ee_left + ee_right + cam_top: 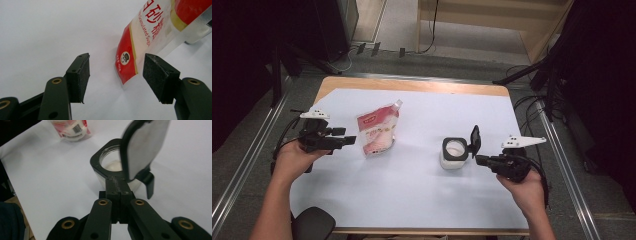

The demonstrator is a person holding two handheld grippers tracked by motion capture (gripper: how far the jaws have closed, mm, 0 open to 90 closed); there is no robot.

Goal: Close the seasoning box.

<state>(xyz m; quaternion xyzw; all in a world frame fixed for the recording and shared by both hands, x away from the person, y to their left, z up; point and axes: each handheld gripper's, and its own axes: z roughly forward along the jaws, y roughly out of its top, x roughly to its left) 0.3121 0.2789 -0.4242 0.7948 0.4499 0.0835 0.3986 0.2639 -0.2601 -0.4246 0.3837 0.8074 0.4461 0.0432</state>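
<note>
From the high view, I see a wooden table covered by a white sheet [412,190]. My left gripper [346,141] is held at the left side of the sheet, pointing right toward a red and white plastic pouch of granulated sugar [378,131], which lies flat left of the centre with its spout toward the far edge. The gripper's tips sit just beside the pouch's near left edge. Right of centre stands a small clear glass jar with a black collar and a black hinged lid [454,152]; the lid stands open and upright on the jar's right side. My right gripper [480,160] reaches in from the right and meets the jar at its hinge side.

In the left gripper view, my left gripper [116,75] is spread wide, both black padded jaws apart with nothing between them. The pouch's [150,37] red bottom corner lies on the sheet just beyond the gap, nearer the right jaw.

In the right gripper view, my right gripper [117,195] is closed tightly on the black tab jutting from the jar's [112,165] collar. White granules show inside the jar, and the open lid rises at the right. The pouch [72,128] lies farther off, top left.
</note>
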